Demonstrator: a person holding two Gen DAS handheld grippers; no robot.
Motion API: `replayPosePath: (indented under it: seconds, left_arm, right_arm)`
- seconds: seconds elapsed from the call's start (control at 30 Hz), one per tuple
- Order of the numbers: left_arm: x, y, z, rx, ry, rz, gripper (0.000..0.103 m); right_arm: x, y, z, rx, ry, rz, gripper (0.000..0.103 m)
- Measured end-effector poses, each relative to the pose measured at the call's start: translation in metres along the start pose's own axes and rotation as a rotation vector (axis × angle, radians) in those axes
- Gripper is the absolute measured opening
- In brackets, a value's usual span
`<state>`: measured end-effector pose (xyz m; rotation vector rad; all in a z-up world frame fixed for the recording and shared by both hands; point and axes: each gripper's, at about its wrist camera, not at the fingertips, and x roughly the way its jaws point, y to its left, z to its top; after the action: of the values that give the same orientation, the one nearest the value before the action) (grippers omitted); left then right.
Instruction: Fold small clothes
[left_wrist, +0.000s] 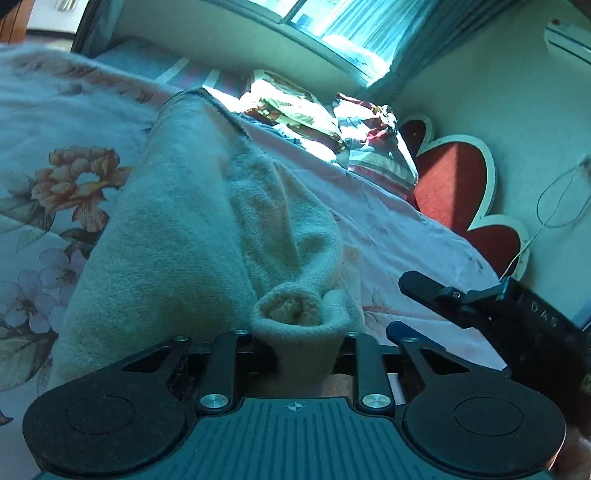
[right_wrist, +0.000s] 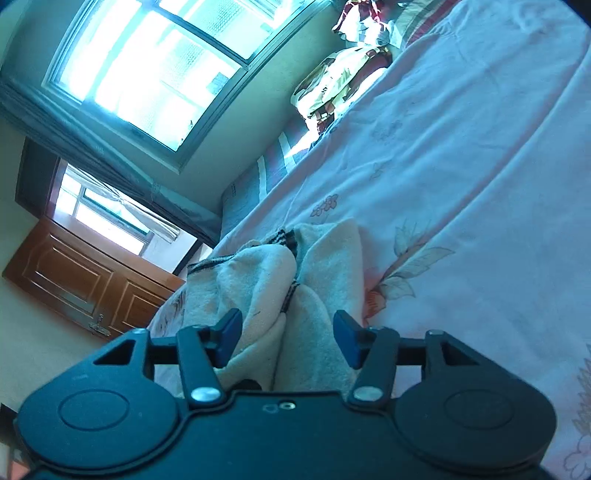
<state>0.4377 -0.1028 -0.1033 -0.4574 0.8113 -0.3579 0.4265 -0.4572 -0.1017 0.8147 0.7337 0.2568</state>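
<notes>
A small cream fleece garment (left_wrist: 192, 229) with dark trim lies on the floral bed sheet (left_wrist: 388, 221). In the left wrist view its round cuff (left_wrist: 295, 314) sits bunched between the fingers of my left gripper (left_wrist: 299, 343); the fingertips are hidden by the cloth and the jaws look closed on it. The right gripper (left_wrist: 406, 306) shows at the right, beside the cuff. In the right wrist view my right gripper (right_wrist: 288, 339) is open, its blue pads (right_wrist: 229, 336) on either side of the folded garment (right_wrist: 314, 280), not pinching it.
A pile of patterned bedding (left_wrist: 314, 114) and pillows lies at the head of the bed by the red heart-shaped headboard (left_wrist: 454, 184). A window (right_wrist: 147, 66) and a wooden door (right_wrist: 85, 280) are beyond the bed.
</notes>
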Motion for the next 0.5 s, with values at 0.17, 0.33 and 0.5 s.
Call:
replayPosePath:
  seconds: [0.17, 0.33, 0.5]
  left_arm:
    - [-0.032, -0.037, 0.007, 0.172, -0.016, -0.085, 0.09]
    - [-0.096, 0.025, 0.032, 0.016, -0.18, -0.033, 0.09]
    - [-0.075, 0.116, 0.046, -0.164, -0.112, 0.108, 0.09]
  right_arm:
    - [-0.009, -0.012, 0.002, 0.079, -0.002, 0.044, 0.062]
    - [-0.006, 0.001, 0.008, 0.063, 0.057, 0.077, 0.063]
    - [0.029, 0.023, 0.005, 0.047, 0.211, 0.057, 0.063]
